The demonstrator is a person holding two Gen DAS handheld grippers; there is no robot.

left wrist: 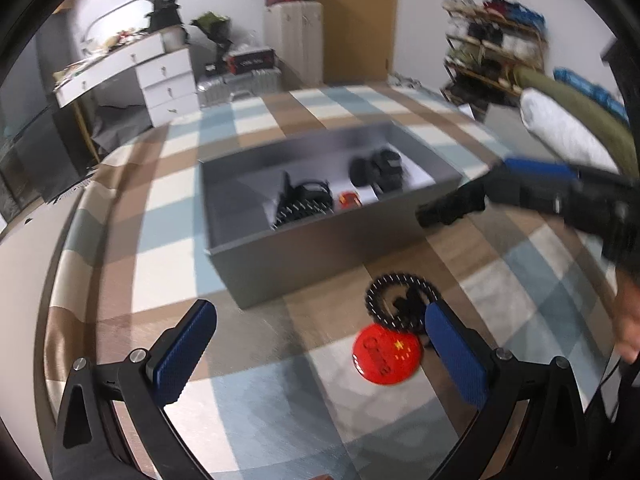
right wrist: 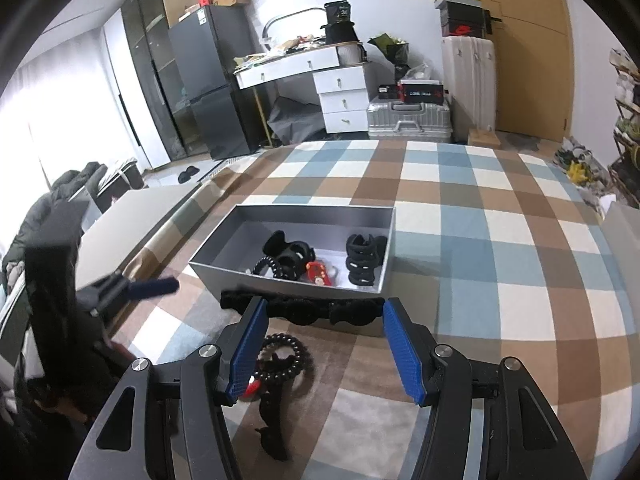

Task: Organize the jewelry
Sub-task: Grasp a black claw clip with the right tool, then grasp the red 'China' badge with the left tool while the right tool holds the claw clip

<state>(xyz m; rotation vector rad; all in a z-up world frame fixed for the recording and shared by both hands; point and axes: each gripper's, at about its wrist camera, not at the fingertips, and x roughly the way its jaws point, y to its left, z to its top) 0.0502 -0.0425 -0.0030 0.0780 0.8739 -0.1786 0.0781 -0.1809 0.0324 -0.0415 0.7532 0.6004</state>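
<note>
Several pieces already sit in your grey box. Left out on the plaid surface: a beaded black bracelet, a glossy red badge at 6 o'clock of it, and a fuzzy black band. Left tool and right tool both gape, holding nothing.

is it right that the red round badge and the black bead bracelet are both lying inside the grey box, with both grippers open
Not quite. The red round badge and black bead bracelet lie on the checked cloth in front of the grey box, not inside it, as the left wrist view shows. The left gripper and right gripper are indeed open.
</note>
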